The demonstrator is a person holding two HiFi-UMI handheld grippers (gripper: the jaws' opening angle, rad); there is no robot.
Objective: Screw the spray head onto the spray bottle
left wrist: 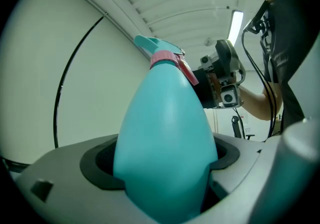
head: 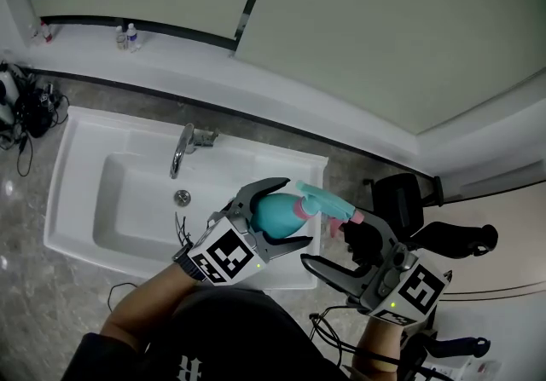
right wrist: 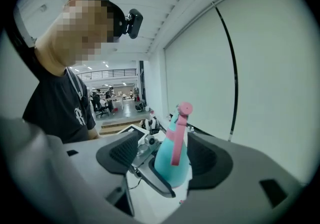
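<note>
A teal spray bottle (head: 275,212) is held over the sink's right end, with my left gripper (head: 294,213) shut on its body. Its jaws press on both sides of the bottle (left wrist: 165,133) in the left gripper view. The teal spray head (head: 327,201) with a pink collar (left wrist: 165,58) and pink trigger (right wrist: 178,140) sits on the bottle's neck. My right gripper (head: 337,251) is open just right of the spray head, its jaws wide apart. In the right gripper view the bottle (right wrist: 171,160) shows beyond the open gripper (right wrist: 165,155), with no pad touching it.
A white sink (head: 85,200) with a chrome faucet (head: 181,149) lies below the grippers. Small bottles (head: 126,37) stand on the back ledge. Cables (head: 26,111) lie at the left, and a black chair (head: 401,200) stands at the right.
</note>
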